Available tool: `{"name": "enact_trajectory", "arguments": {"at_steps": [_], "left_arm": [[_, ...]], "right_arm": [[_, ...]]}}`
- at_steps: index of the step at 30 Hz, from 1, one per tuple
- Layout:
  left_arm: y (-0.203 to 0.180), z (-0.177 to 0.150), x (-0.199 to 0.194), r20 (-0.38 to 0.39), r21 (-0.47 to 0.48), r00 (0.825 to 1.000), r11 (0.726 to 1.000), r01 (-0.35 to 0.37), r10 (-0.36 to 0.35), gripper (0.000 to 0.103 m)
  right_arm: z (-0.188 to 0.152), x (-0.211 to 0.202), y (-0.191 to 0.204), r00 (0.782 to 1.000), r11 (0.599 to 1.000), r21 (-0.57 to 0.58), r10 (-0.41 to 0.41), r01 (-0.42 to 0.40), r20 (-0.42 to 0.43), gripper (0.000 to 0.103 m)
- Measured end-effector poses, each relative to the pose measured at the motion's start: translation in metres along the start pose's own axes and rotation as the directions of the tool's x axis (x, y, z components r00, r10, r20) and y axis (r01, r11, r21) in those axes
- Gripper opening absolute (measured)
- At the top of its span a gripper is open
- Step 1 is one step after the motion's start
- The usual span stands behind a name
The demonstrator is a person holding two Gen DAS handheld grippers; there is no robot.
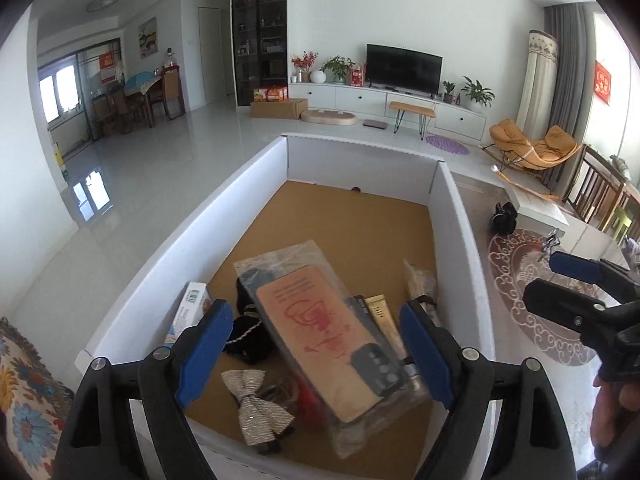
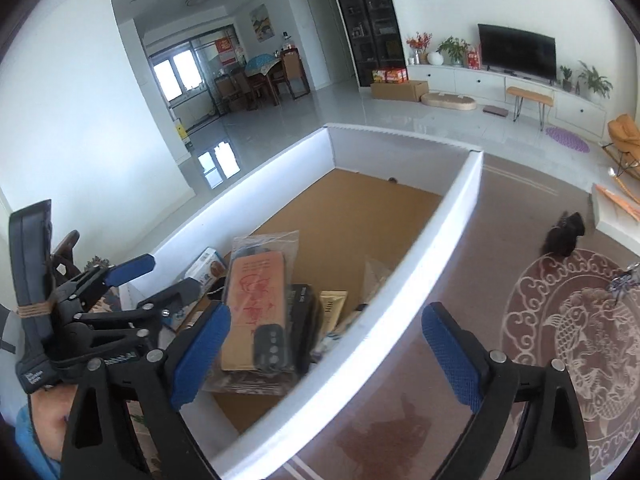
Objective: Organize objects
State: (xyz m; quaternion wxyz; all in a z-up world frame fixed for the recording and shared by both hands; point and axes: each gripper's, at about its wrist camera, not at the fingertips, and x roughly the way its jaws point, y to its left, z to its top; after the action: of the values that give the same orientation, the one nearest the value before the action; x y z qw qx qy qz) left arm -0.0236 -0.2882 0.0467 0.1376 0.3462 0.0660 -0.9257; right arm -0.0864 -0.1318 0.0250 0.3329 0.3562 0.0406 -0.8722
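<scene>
Blue pads of the left gripper (image 1: 316,350) are seen closest to the lens, spread wide apart above the near end of a white cardboard box (image 1: 152,280); nothing is pinched between them, although a clear plastic bag (image 1: 320,328) with a brown card and a dark phone case inside lies below the gap. No earlier picture is given, so only the spread state is told. This bag rests tilted on top of the other things gathered at the near end of the box, on its brown bottom. Beside the bag, a grey glittering bow (image 1: 256,404) is placed at the near wall, a black fabric piece (image 1: 248,340) lies just behind the bow, and a small white carton with a barcode (image 1: 192,308) leans against the left wall. On the right of the bag, a gold tube (image 1: 378,312) is partly covered by it. The far half of the box is bare cardboard. In the right wrist view, the right gripper (image 2: 328,354) is held with its jaws also spread wide, one pad over the inside of the box and the other outside, so that the right wall of the box passes between them without being touched. Outside the box, on the right, a brownish rug with a round white pattern (image 2: 572,340) is spread on the floor, and a small black object (image 2: 562,236) is lying near its far edge, well apart from the box.
</scene>
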Motion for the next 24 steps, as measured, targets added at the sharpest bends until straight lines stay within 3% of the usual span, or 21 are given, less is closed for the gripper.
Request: {"name": "enact_trajectory", "arguments": {"at_steps": [2, 4, 6, 9, 11, 13, 16, 24], "left_arm": [[-0.038, 0.002, -0.021, 0.045, 0.021, 0.994, 0.995, 0.095, -0.096, 0.085], [-0.08, -0.003, -0.042, 0.083, 0.049, 0.973, 0.976, 0.21, -0.214, 0.09], [-0.122, -0.013, -0.059, 0.099, 0.076, 0.932, 0.936, 0.343, -0.35, 0.103], [-0.189, -0.035, -0.063, 0.019, 0.141, 0.855, 0.848, 0.511, -0.519, 0.103], [-0.229, -0.055, -0.056, -0.051, 0.204, 0.835, 0.813, 0.545, -0.547, 0.103], [-0.257, -0.074, -0.045, -0.097, 0.25, 0.84, 0.803, 0.54, -0.535, 0.103], [-0.28, -0.097, -0.023, -0.169, 0.266, 0.847, 0.804, 0.532, -0.504, 0.103], [-0.279, -0.129, 0.026, -0.246, 0.261, 0.89, 0.858, 0.442, -0.384, 0.103]], "right_arm": [[-0.026, -0.017, -0.04, 0.992, 0.992, 0.021, -0.123, 0.123, 0.027, 0.101], [-0.054, -0.03, -0.088, 0.97, 0.968, 0.057, -0.245, 0.244, -0.003, 0.101], [-0.082, -0.04, -0.136, 0.936, 0.931, 0.104, -0.344, 0.35, -0.072, 0.101], [-0.122, -0.064, -0.196, 0.883, 0.867, 0.174, -0.446, 0.467, -0.147, 0.101], [-0.143, -0.09, -0.222, 0.851, 0.825, 0.211, -0.496, 0.524, -0.172, 0.101], [-0.159, -0.108, -0.241, 0.827, 0.792, 0.239, -0.528, 0.561, -0.193, 0.101], [-0.179, -0.125, -0.254, 0.813, 0.767, 0.271, -0.537, 0.582, -0.225, 0.101], [-0.183, -0.098, -0.262, 0.816, 0.77, 0.276, -0.512, 0.575, -0.27, 0.101]]}}
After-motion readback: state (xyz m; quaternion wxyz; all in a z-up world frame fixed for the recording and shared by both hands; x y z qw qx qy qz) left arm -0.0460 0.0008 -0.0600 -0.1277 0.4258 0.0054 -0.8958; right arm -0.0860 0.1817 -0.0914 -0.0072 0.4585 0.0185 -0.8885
